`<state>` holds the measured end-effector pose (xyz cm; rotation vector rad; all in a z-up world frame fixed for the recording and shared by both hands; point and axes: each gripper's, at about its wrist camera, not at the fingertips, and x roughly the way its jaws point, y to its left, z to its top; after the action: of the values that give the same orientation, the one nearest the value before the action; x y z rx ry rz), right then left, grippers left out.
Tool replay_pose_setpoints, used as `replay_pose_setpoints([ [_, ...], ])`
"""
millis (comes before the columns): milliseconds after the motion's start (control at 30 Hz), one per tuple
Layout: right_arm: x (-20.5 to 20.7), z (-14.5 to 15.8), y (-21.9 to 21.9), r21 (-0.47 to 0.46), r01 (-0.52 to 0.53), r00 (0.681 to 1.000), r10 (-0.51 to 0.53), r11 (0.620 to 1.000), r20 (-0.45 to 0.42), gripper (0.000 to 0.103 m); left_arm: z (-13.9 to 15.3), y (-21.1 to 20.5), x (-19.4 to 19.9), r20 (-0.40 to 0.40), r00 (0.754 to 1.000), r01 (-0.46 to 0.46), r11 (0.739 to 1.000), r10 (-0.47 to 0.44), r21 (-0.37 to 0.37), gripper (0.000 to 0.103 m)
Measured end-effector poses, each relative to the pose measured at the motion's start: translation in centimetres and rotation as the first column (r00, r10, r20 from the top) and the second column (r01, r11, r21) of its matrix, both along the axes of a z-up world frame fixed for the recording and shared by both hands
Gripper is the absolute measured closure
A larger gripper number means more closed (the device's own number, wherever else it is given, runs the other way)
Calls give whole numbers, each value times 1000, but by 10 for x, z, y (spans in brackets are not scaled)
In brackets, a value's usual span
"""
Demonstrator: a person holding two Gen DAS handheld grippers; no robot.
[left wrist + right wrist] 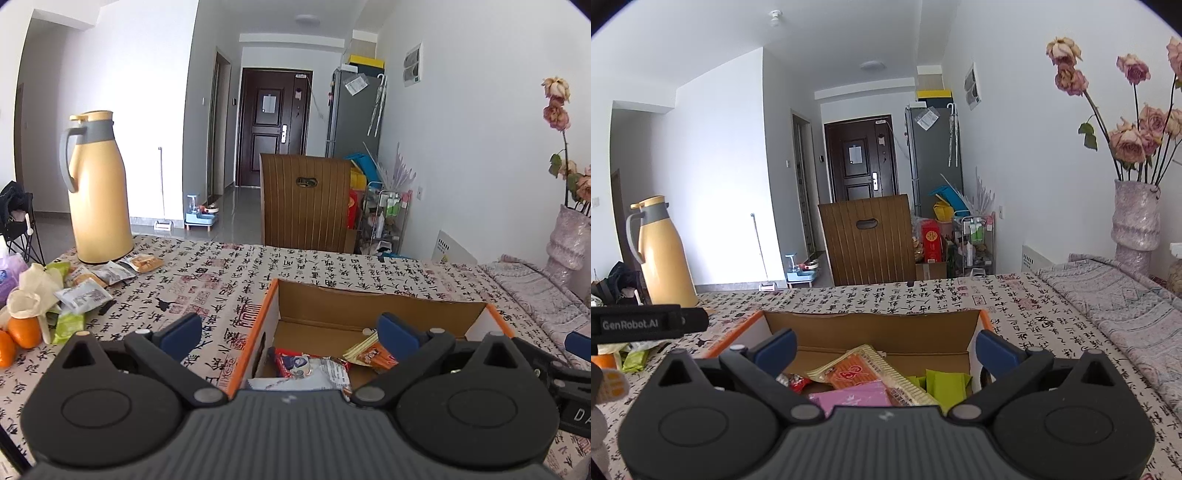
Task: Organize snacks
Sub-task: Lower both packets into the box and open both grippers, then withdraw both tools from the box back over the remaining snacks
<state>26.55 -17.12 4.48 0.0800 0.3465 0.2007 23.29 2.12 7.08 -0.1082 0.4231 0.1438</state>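
Both tongs, the left tongs [290,330] and right tongs [886,349], gape wide and empty above the cardboard box [871,326] of snacks [860,373]; more packets [85,291] lie at nine o'clock on the desk [303,266].

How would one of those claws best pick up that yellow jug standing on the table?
Probably by the grey handle of the yellow jug, coming in level from the side the handle faces, left in the left wrist view. The jug stands upright, and its body looks too broad and smooth for the left gripper to span, though its jaws stand wide open.
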Motion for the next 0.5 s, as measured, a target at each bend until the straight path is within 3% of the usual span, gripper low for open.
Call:
replay_pose_setpoints([
  [500, -68, 5, 2, -18, -26, 1000, 26, 1000, 5, 0, 0, 10, -75, 23, 1000, 13, 1000, -13, 6, 0],
])
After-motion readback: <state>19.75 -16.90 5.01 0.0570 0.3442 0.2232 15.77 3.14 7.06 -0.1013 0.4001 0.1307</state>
